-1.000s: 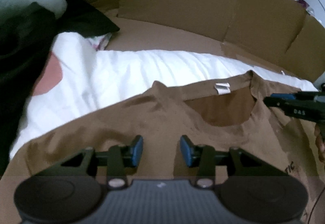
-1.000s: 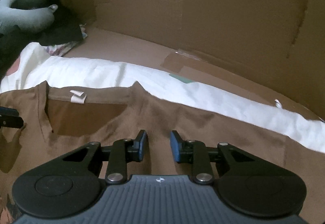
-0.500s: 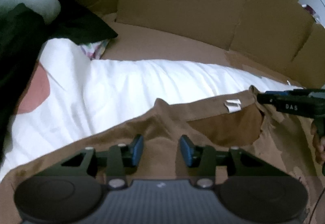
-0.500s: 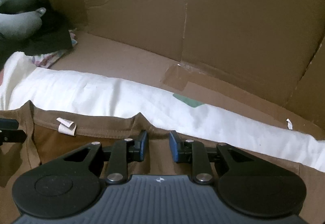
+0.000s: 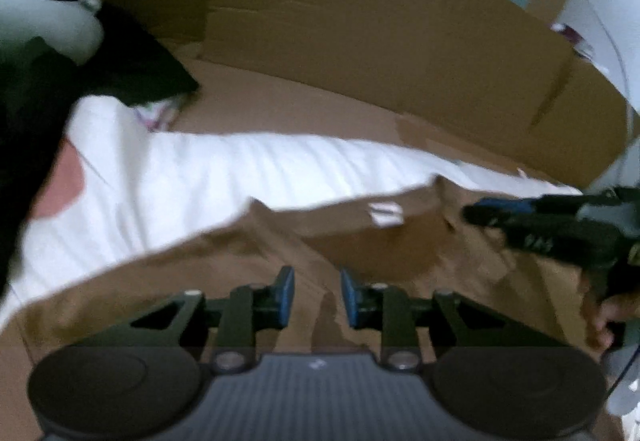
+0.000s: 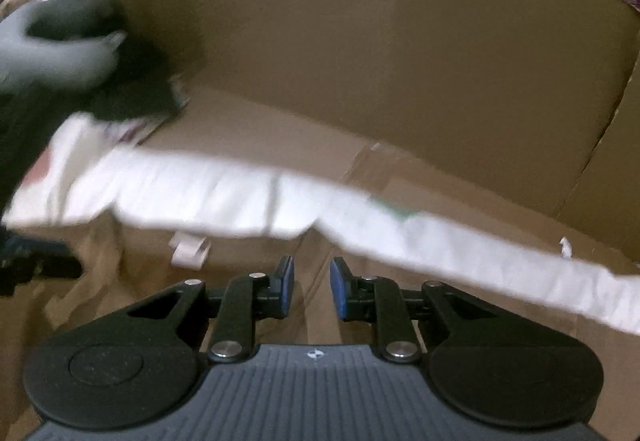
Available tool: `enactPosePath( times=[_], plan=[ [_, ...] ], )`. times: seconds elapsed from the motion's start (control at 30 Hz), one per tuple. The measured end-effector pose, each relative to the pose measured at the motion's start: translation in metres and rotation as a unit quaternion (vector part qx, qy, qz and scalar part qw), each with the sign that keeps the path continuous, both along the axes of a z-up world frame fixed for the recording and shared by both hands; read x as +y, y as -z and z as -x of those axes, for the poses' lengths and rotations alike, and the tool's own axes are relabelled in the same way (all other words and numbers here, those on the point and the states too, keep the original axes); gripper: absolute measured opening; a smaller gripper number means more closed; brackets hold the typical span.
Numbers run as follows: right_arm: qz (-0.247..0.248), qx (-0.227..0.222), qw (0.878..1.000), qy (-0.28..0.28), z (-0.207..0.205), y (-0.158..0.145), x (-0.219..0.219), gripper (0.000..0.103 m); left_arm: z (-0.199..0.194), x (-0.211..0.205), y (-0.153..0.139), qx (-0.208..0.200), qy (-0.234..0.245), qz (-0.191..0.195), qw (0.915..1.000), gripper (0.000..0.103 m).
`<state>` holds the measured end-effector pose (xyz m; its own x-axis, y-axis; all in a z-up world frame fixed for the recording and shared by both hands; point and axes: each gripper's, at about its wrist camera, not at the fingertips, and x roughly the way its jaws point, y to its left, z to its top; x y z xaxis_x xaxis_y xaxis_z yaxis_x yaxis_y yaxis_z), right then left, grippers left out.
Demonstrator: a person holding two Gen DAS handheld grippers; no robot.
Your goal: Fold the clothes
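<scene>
Cardboard walls [image 6: 400, 41] behind; both claws, left [image 5: 317, 299] and right [image 6: 311, 289], narrowly parted, seemingly pinching the brown shirt [image 5: 248, 253].

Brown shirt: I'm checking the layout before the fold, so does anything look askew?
Yes. The brown shirt lies partly over the white garment, collar edge slanted, fabric rucked between the left gripper fingers.

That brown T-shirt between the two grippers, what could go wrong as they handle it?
Each gripper, left and right, has only a narrow ridge of the brown T-shirt between its pads, so the fabric might slip free. The shirt overlaps the white cloth, which could get dragged along. The picture is blurred, so the collar may land crooked.
</scene>
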<state>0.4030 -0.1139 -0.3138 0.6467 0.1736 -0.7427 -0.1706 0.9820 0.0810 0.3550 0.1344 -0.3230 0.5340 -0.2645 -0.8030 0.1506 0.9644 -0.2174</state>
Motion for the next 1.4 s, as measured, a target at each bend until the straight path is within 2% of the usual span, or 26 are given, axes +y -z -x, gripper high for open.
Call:
enactPosePath(
  times=[0.07, 0.13, 0.3, 0.4, 0.53, 0.67, 0.83, 1.03, 1.17, 1.23, 1.4],
  plan=[
    [0.003, 0.002, 1.000, -0.018, 0.015, 0.001, 0.005, 0.028, 0.009, -0.011, 0.001, 0.001, 0.008, 0.001, 1.0000, 0.030],
    [0.006, 0.004, 0.999, -0.037, 0.029, 0.003, 0.010, 0.036, 0.018, -0.021, 0.003, -0.004, 0.016, -0.001, 0.9999, 0.034],
    [0.020, 0.011, 0.998, -0.066, 0.054, 0.006, 0.026, 0.046, 0.025, -0.039, 0.020, 0.008, 0.032, -0.019, 0.9993, 0.034],
    [0.042, 0.032, 0.996, -0.070, 0.052, 0.022, 0.036, 0.046, 0.023, -0.041, 0.034, 0.019, 0.023, -0.023, 0.9993, 0.034],
    [0.052, 0.024, 0.997, -0.061, 0.048, 0.032, 0.045, 0.046, 0.012, -0.038, 0.043, 0.019, 0.003, -0.008, 0.9998, 0.034],
    [0.040, 0.023, 0.998, -0.051, 0.040, 0.033, 0.043, 0.046, 0.001, -0.044, 0.044, 0.015, -0.006, -0.024, 0.9996, 0.033],
    [0.024, 0.022, 0.999, -0.039, 0.030, 0.034, 0.040, 0.046, -0.007, -0.041, 0.043, 0.015, -0.029, -0.015, 0.9994, 0.032],
    [-0.011, 0.027, 1.000, 0.009, 0.024, 0.025, 0.034, 0.045, -0.012, -0.031, 0.034, 0.021, -0.047, 0.014, 0.9986, 0.032],
    [-0.013, -0.004, 1.000, 0.013, 0.047, 0.010, 0.027, 0.045, -0.004, -0.017, 0.020, 0.018, -0.063, 0.030, 0.9974, 0.035],
    [-0.015, -0.004, 1.000, 0.018, 0.057, 0.003, 0.018, 0.046, 0.002, -0.012, 0.015, 0.022, -0.068, 0.036, 0.9968, 0.036],
    [-0.007, 0.006, 1.000, 0.021, 0.081, -0.025, -0.011, 0.046, 0.015, -0.009, 0.003, 0.023, -0.074, 0.025, 0.9966, 0.036]
  ],
)
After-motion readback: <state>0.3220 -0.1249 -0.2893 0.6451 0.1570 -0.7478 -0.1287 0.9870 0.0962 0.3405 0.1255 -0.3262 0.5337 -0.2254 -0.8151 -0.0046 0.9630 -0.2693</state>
